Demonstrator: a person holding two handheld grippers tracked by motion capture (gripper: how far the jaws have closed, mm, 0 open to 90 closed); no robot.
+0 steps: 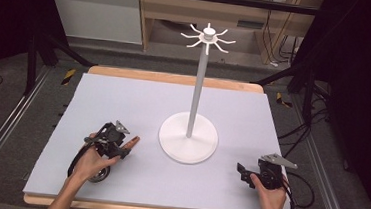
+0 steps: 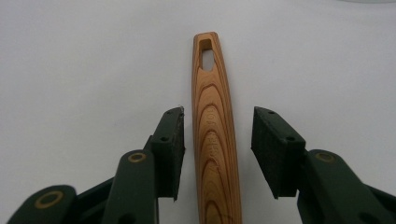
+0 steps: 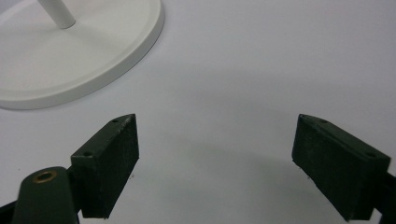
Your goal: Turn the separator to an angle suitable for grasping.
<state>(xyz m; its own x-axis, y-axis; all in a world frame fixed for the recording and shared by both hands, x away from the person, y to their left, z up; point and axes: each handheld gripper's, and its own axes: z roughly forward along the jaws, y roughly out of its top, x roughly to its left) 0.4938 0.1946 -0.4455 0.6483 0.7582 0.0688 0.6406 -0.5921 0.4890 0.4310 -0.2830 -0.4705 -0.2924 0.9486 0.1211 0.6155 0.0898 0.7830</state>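
Note:
A wooden handle [image 2: 215, 140] with a slotted hole at its far end lies flat on the pale mat. Its tip [image 1: 133, 140] pokes out to the right of my left gripper. My left gripper [image 2: 218, 116] is open and straddles the handle; the left pad [image 2: 173, 149] is close beside the wood and the right pad [image 2: 275, 149] stands a little apart. In the high view my left gripper [image 1: 123, 147] is at the front left of the mat. My right gripper [image 1: 241, 170] rests at the front right, open, with bare mat between its pads [image 3: 215, 121].
A white stand with a round base [image 1: 188, 137], [image 3: 93, 60] rises from the middle of the mat and has a crown of hooks [image 1: 208, 36] on top. A dark round part [image 1: 100, 174] shows under the left hand. The mat [image 1: 123, 99] covers a wooden table.

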